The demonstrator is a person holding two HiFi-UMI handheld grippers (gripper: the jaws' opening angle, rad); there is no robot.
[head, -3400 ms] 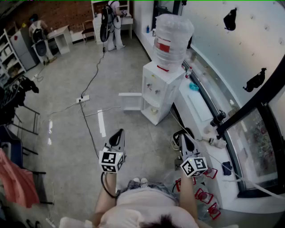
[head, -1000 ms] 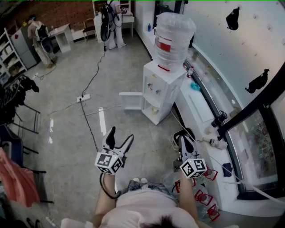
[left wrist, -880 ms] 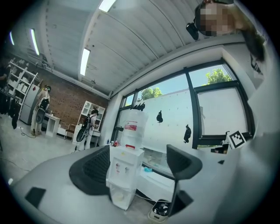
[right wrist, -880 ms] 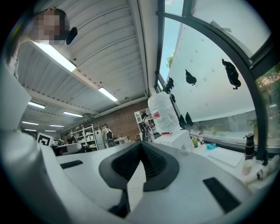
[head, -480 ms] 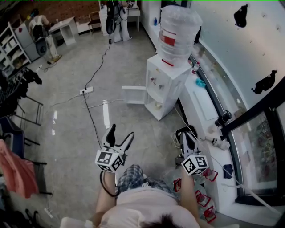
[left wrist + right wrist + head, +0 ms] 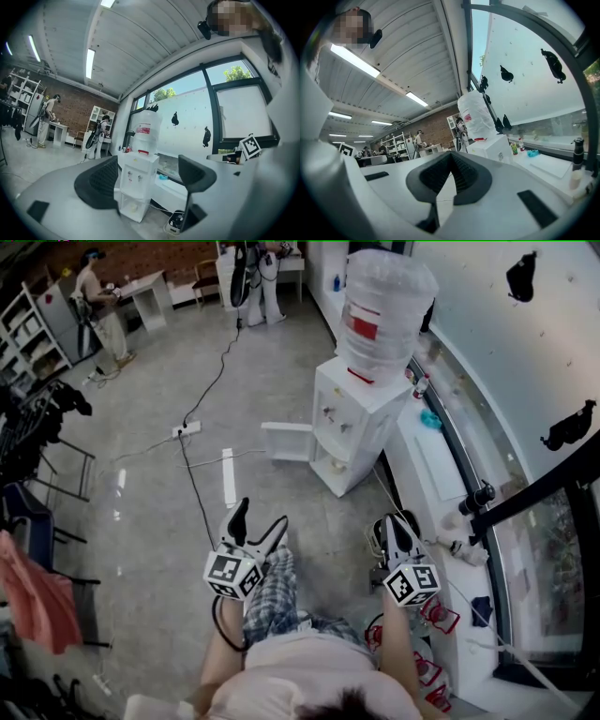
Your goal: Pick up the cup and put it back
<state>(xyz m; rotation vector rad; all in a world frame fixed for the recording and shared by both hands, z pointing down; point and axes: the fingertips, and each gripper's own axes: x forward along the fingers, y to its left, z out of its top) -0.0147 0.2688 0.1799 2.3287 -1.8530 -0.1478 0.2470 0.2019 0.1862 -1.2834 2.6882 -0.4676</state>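
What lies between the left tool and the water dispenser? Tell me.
Only bare grey floor, seen in the head view. The left tool, jaws apart, frames the water dispenser unobstructed in its own view.

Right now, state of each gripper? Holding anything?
Left gripper, white with black pads: open, nothing between the jaws.
Right gripper, same build: shut, empty.

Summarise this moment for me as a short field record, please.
left gripper: open, nothing between the jaws
right gripper: shut, empty
water dispenser: white, ahead on the floor, bottle on top
lower door: swung open
cup: cannot be made out
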